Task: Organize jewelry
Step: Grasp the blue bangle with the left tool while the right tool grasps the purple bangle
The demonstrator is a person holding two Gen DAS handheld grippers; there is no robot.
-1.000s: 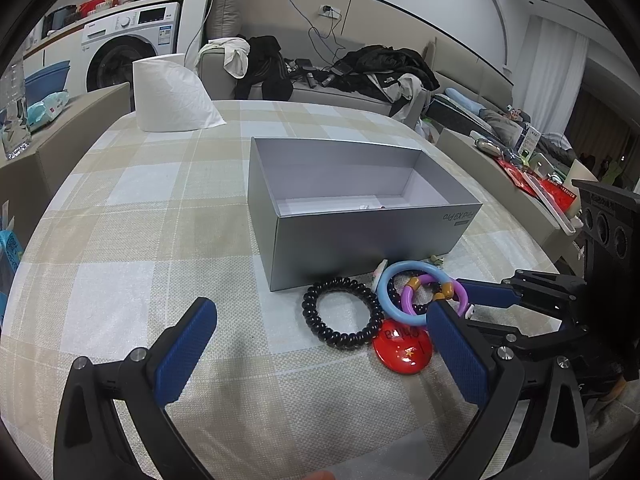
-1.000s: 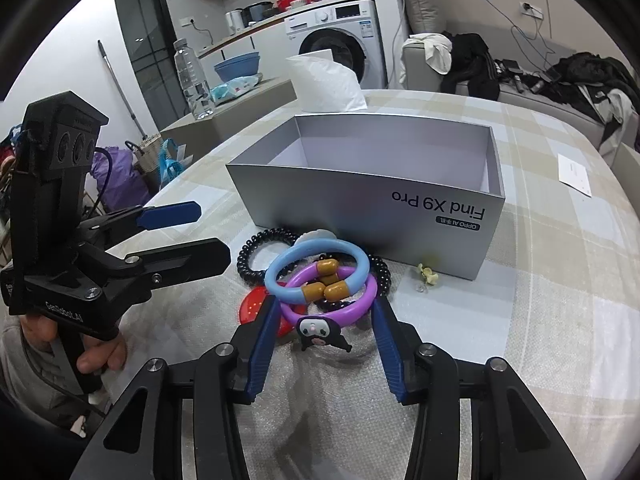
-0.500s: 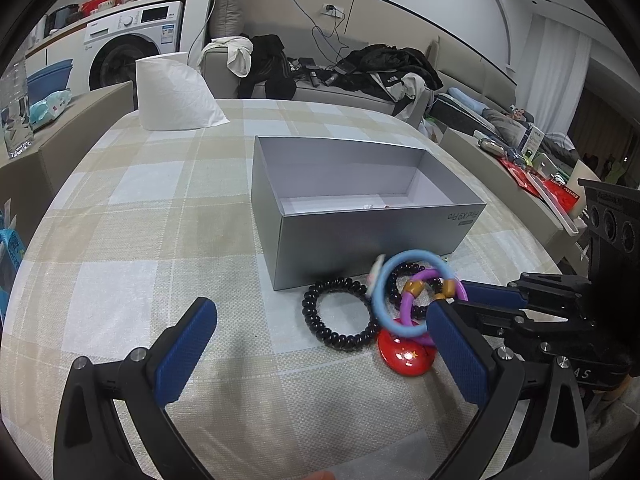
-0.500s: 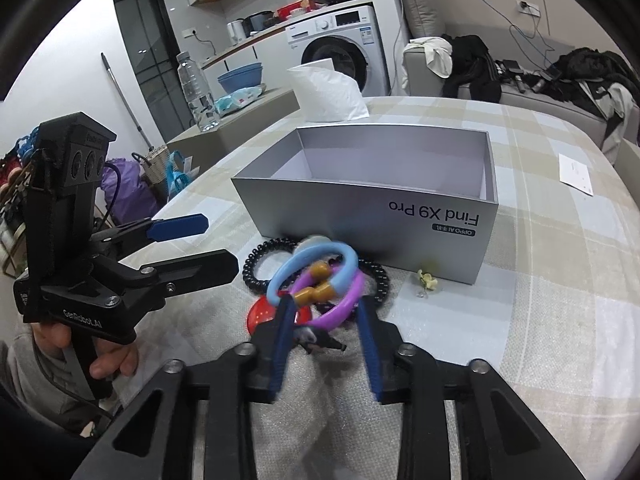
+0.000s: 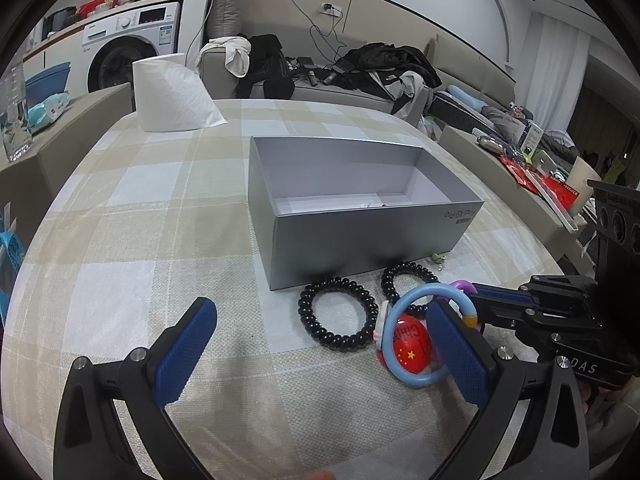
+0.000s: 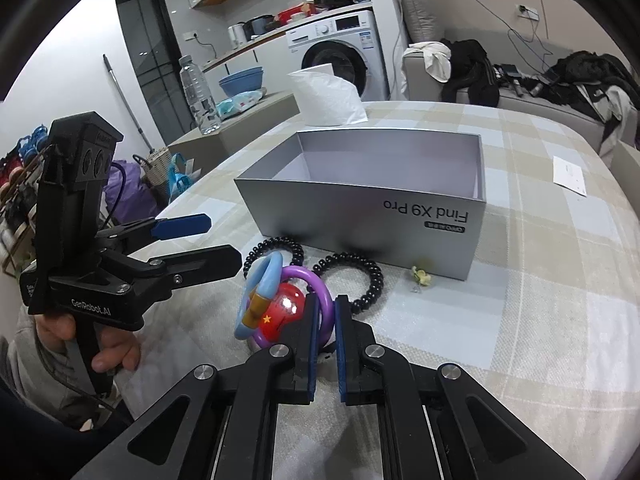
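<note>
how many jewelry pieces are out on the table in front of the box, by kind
black coil hair ties: 2
plastic rings, blue and purple, joined and pinched in the right gripper: 2
red round badge: 1
small yellowish flower piece: 1
total: 6

Layout, as we see it
Box (image 5: 360,236) mid-table; two coil bands (image 5: 338,313) (image 6: 352,276) just in front of it, linked rings (image 6: 276,296) before those; tissue pack (image 5: 172,100) behind box.
</note>
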